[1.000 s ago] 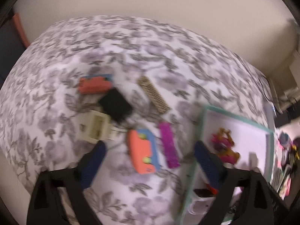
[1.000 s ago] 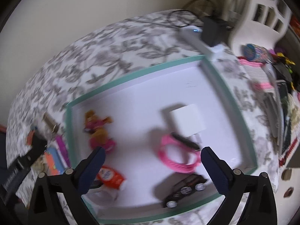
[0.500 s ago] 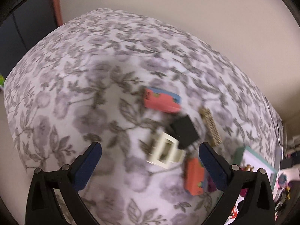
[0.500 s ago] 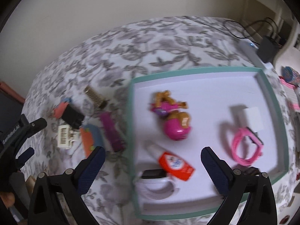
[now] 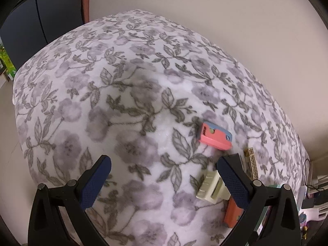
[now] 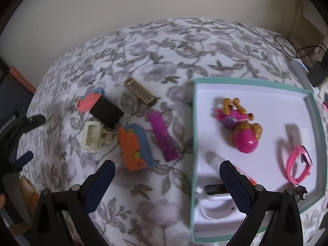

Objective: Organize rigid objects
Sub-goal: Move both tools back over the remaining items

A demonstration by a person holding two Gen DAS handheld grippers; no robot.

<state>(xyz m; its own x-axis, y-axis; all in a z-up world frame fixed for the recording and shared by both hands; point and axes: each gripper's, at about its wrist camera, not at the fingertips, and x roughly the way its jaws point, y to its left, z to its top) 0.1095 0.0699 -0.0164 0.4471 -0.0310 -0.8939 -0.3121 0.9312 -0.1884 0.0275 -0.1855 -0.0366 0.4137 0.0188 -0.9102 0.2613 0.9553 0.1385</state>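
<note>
Floral fleece cover, soft and yielding, under a loose cluster of rigid parts: orange-and-blue block, purple bar, cream connector, black box, pink-and-blue block, gold perforated strip. Just right of the cluster, teal-rimmed tray, already loaded with a pink toy figure, a pink wristband and other small items.

Right gripper: jaws spread wide, nothing held, poised above the cover near the orange-and-blue block. Left gripper: jaws likewise apart and empty, aimed left of the cluster, with the cream connector beside its right finger.

Step in hand, as judged: pick the next loose part for transfer to the tray.

- Centre the orange-and-blue block between the right fingers.
- Align pads with its long flat sides.
- Descend vertically; avoid pressing into the fleece.
- Keep clear of the purple bar alongside.
- Close firmly before lifting.
</note>
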